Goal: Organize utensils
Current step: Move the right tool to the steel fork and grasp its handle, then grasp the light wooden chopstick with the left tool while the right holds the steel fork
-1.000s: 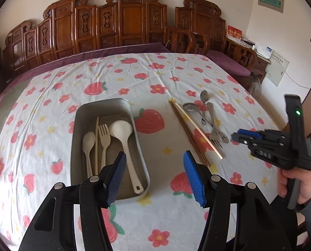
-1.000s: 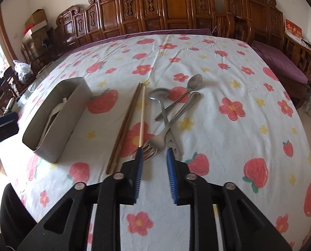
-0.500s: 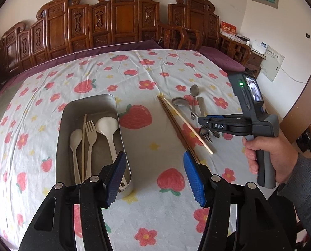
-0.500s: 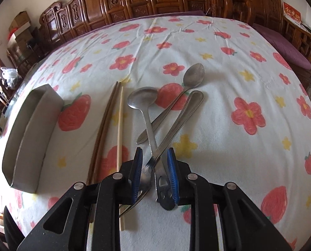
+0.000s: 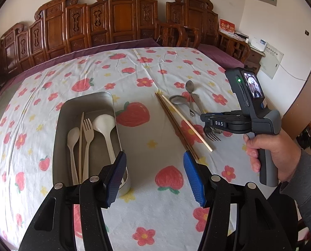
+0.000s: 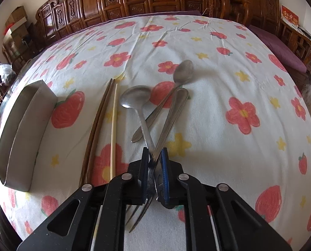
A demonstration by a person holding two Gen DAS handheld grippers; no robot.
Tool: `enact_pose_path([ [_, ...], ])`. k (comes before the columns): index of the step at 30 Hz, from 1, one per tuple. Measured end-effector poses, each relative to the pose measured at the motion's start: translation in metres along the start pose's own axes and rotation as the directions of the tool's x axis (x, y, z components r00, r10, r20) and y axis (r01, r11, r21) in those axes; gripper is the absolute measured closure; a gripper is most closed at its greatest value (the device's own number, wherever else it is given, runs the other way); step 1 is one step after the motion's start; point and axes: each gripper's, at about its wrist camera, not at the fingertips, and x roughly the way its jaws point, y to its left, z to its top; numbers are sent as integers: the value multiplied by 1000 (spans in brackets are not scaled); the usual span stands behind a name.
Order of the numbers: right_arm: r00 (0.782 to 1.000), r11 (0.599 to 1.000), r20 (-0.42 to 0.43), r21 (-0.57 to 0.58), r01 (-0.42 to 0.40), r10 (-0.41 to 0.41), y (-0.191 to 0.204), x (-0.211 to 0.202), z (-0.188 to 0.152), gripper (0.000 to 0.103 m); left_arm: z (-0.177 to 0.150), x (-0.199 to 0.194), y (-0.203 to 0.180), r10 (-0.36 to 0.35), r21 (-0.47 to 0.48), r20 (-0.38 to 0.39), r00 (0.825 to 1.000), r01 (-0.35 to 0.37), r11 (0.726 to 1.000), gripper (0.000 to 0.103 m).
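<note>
We were closing our right gripper (image 6: 154, 167) on the metal fork (image 6: 168, 121), its neck between the pads, tines behind them, handle running ahead over the tablecloth (image 6: 218, 79). Our left gripper (image 5: 154, 177) hung open, empty, the metal tray (image 5: 60, 125) ahead-left.

Soft daylight fills the room, even and fairly bright, and the strawberry-print tablecloth (image 5: 147, 79) reads clean and white. In the right wrist view a pale shadow spreads on the cloth right of the metal fork (image 6: 172, 113), and light comes in at the far left edge. The metal tray (image 5: 59, 129) has a dull sheen. Both fisheye views bow the carved wooden bench backs (image 5: 122, 18) and go black at the corners; the centre is sharp, the edges soft
</note>
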Motion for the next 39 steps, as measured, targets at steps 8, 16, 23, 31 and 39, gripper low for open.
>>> enact_pose_path([
  [8, 1000, 1000, -7, -13, 6, -6, -4, -15, -13, 94, 1, 6, -7, -2, 10, -8, 1000, 2, 1000, 49],
  [16, 1000, 999, 10, -45, -13, 14, -13, -37, -24, 95, 4, 28, -22, -3, 26, -43, 999, 5, 1000, 49],
  [23, 998, 998, 54, -52, -38, 40, -23, -63, -31, 95, 7, 48, -36, -2, 47, -71, 997, 5, 999, 49],
  [31, 995, 996, 72, -67, -64, 68, -30, -77, -46, 95, 21, 75, -30, 7, 0, -117, 993, -7, 1000, 49],
  [39, 993, 995, 80, -66, -81, 86, -37, -79, -46, 95, 47, 113, -27, 39, -31, -203, 978, -46, 998, 67],
])
